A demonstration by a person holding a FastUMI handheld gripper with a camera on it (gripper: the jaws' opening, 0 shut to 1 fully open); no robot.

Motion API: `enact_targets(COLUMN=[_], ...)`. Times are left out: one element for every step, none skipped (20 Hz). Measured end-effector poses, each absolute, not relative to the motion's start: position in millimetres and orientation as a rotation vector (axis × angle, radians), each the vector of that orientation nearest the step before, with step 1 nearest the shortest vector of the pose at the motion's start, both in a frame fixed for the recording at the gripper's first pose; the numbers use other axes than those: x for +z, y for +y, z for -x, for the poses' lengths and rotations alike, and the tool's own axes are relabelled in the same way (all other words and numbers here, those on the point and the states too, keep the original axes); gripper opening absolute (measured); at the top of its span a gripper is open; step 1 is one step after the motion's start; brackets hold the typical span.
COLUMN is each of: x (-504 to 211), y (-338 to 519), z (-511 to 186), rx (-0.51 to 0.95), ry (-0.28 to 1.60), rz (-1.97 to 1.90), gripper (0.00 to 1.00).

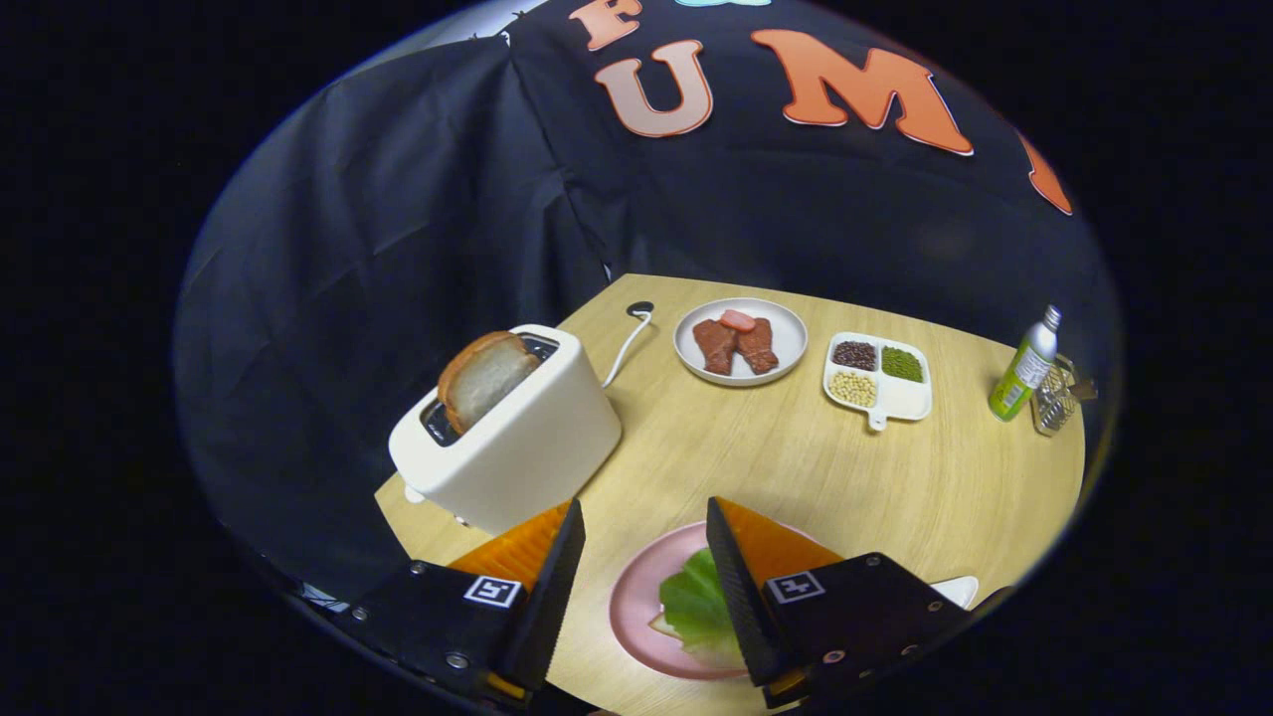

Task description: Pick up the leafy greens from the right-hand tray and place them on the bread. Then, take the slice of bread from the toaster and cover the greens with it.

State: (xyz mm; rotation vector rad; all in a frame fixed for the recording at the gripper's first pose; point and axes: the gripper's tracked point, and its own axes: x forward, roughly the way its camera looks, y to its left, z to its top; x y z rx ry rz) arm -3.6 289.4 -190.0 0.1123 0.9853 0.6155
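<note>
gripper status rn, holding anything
gripper: open, holding nothing; the leafy greens lie on the pink plate under its fingers.

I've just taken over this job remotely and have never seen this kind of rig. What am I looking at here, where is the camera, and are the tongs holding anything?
There is no robot arm. A person carries handheld tongs, and the camera rides on them, looking forward along their two fingers, which show at the bottom of the view. The fingers stand apart and hold nothing.

Between and under the fingers sits a pink plate with leafy greens already lying on what looks like a bread slice. Ahead, beside the left finger, stands a white toaster with a slice of bread sticking up from its slot. Farther across the wooden table are a white plate of meat pieces, a divided tray of beans, a green-labelled bottle and a small glass shaker.

So the toaster slice likely comes next.
</note>
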Motion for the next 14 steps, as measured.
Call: enact_targets(x=[-184.0, -180.1, -174.4, -167.7, -159.7, -151.9, -145.3, -141.3, -137.6, -136.6, -137.4, -140.8, -145.0, -149.9], y=[300.7, 313.9, 326.6, 339.2, 349.9, 357.6, 365.2, 374.3, 380.9, 388.1, 395.2, 403.3, 409.4, 416.7], z=[1.5, 0.3, -0.9, -3.3, -7.2, -11.9, -18.5, -23.7, -28.9, -31.3, -34.1, -34.2, -31.2, -31.3], rx=[0.632, 0.652, 0.67, 0.685, 0.693, 0.694, 0.694, 0.695, 0.697, 0.694, 0.693, 0.696, 0.709, 0.713], ry=[0.986, 0.989, 0.994, 1.0, 1.01, 1.019, 1.025, 1.027, 1.033, 1.043, 1.064, 1.099, 1.145, 1.169], rz=[-0.115, -0.12, -0.141, -0.17, -0.197, -0.219, -0.231, -0.237, -0.235, -0.24, -0.247, -0.249, -0.246, -0.248], gripper=[0.77, 0.82, 0.83, 0.85, 0.86, 0.86, 0.86, 0.87, 0.87, 0.87, 0.87, 0.87, 0.87, 0.87])
